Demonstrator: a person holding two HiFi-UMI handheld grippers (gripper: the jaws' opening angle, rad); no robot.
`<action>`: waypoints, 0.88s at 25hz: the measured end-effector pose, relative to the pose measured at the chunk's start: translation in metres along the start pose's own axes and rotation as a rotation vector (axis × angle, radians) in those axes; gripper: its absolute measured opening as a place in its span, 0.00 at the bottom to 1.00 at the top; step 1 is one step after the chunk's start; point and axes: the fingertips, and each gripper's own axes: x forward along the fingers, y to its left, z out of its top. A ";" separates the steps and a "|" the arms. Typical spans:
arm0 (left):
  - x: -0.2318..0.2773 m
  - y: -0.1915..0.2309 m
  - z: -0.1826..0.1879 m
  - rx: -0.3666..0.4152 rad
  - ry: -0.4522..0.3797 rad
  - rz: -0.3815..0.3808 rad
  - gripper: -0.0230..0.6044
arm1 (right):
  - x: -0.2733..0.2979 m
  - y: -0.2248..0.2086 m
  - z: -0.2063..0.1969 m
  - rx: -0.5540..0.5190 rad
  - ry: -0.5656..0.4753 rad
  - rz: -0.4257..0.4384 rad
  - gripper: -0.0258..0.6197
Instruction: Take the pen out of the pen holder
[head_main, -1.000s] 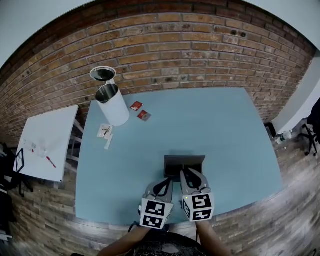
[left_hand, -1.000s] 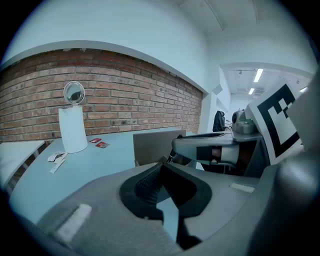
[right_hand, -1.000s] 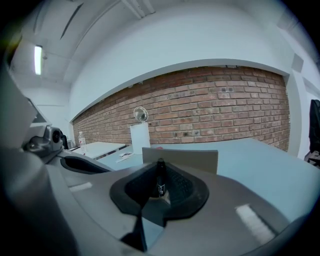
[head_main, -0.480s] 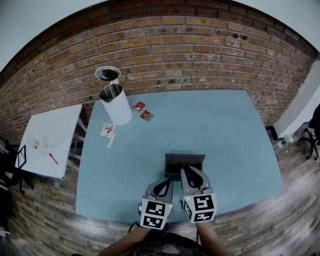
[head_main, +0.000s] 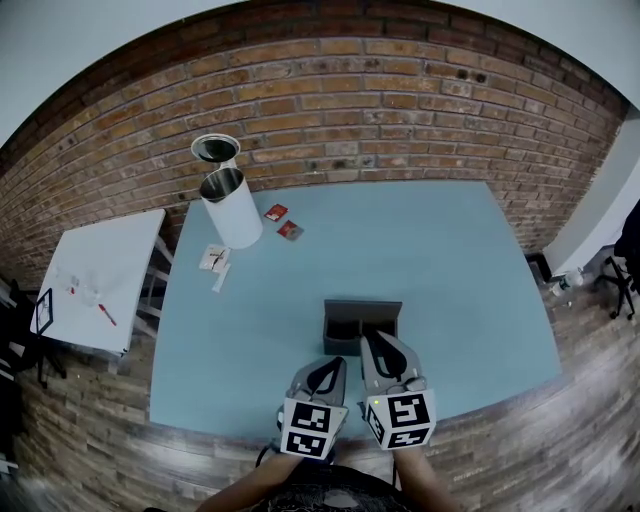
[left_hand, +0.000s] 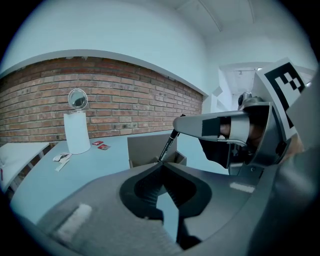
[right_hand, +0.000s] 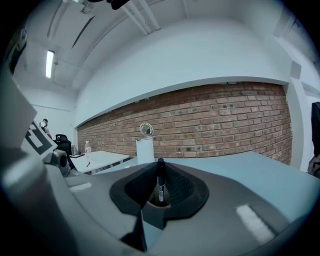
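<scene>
**Pen gripped, not yet lifted out**

Head view: the grey holder (head_main: 362, 312) stands on the table (head_main: 450, 260). The right hand-held gripper (head_main: 374, 342) reaches over its near rim, and the left hand-held gripper (head_main: 334, 364) sits just beside it, short of the holder. Left gripper view: the left's jaws are closed on nothing. The pen (left_hand: 168, 145) slants from the right's tips down toward the holder, its lower end apparently inside. Right gripper view: the jaws clamp the upright pen. The grasp looks done; drawing the pen clear remains.

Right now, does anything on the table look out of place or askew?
Only small things: the pen leans in the holder, held by the right gripper, and loose wrappers lie beside the white bin.
</scene>
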 end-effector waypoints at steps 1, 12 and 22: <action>-0.001 -0.003 0.000 0.000 -0.003 -0.001 0.04 | -0.003 0.000 0.000 0.000 -0.002 0.000 0.12; -0.017 -0.028 0.002 0.002 -0.035 -0.002 0.04 | -0.033 0.005 -0.009 -0.015 0.009 0.012 0.12; -0.031 -0.046 0.008 -0.001 -0.069 0.001 0.04 | -0.055 0.012 -0.019 -0.024 0.035 0.027 0.12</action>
